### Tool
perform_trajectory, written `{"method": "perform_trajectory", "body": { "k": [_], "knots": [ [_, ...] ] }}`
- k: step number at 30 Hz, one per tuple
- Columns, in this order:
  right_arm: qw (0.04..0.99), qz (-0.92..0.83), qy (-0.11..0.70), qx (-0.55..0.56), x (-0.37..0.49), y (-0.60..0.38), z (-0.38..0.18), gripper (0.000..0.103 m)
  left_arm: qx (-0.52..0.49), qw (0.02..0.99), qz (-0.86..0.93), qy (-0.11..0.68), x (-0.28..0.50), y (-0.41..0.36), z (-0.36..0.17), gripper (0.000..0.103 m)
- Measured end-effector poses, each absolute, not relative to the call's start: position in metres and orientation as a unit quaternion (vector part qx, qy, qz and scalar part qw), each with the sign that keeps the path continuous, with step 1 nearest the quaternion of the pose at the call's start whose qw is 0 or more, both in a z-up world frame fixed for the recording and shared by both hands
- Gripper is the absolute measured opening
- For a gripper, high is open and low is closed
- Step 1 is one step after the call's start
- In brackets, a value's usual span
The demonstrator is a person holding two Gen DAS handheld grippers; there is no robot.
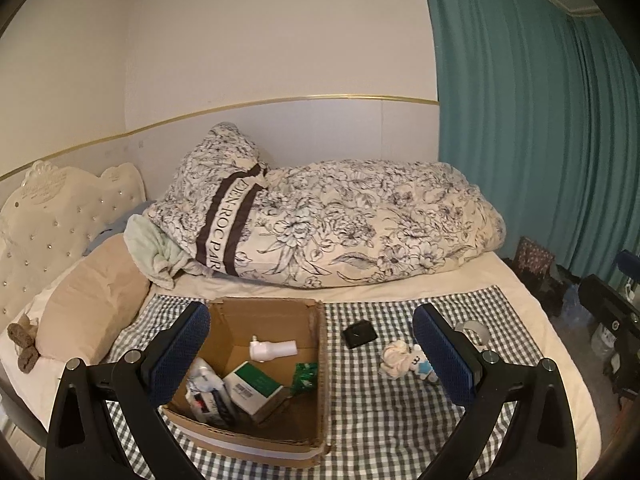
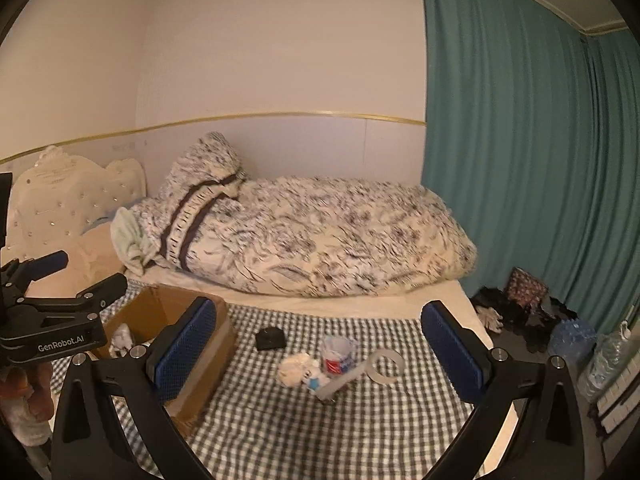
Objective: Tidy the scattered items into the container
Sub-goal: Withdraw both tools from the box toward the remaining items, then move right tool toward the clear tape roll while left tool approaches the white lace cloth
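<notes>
- Cardboard box (image 1: 276,360), one, is set on the checked cloth (image 1: 400,420); four items are counted inside.
- Five items are seen scattered beside it.
- Left gripper (image 1: 312,360) and right gripper (image 2: 320,356) are spread wide, nothing gripped.

On my left gripper's (image 2: 60,280) black body I read "GenRobot.AI" in white. The floral duvet's (image 1: 340,224) dark-edged band reads "EDEN-ROC PAR", partly folded. The small blue-and-white toy (image 1: 420,364) shows a "3".
</notes>
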State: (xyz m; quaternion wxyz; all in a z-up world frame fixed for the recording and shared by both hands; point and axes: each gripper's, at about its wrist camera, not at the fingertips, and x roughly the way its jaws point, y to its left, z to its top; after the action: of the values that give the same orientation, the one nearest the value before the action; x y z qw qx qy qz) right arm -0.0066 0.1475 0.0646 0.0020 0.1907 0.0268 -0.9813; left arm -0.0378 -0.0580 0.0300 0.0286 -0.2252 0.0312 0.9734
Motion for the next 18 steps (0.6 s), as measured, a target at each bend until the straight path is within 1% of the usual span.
{"method": "perform_trajectory", "body": {
  "k": [7, 18],
  "knots": [
    [-0.033, -0.977, 0.031, 0.207, -0.009, 0.174, 0.055, 0.103, -0.243, 0.035, 0.969, 0.032, -0.049, -0.033, 0.018, 0.103],
    [-0.061, -0.973, 0.011, 0.224, -0.019, 0.222, 0.034, 0.103, -0.272, 0.049, 0.96, 0.044, -0.069, 0.001, -0.007, 0.103]
  ]
}}
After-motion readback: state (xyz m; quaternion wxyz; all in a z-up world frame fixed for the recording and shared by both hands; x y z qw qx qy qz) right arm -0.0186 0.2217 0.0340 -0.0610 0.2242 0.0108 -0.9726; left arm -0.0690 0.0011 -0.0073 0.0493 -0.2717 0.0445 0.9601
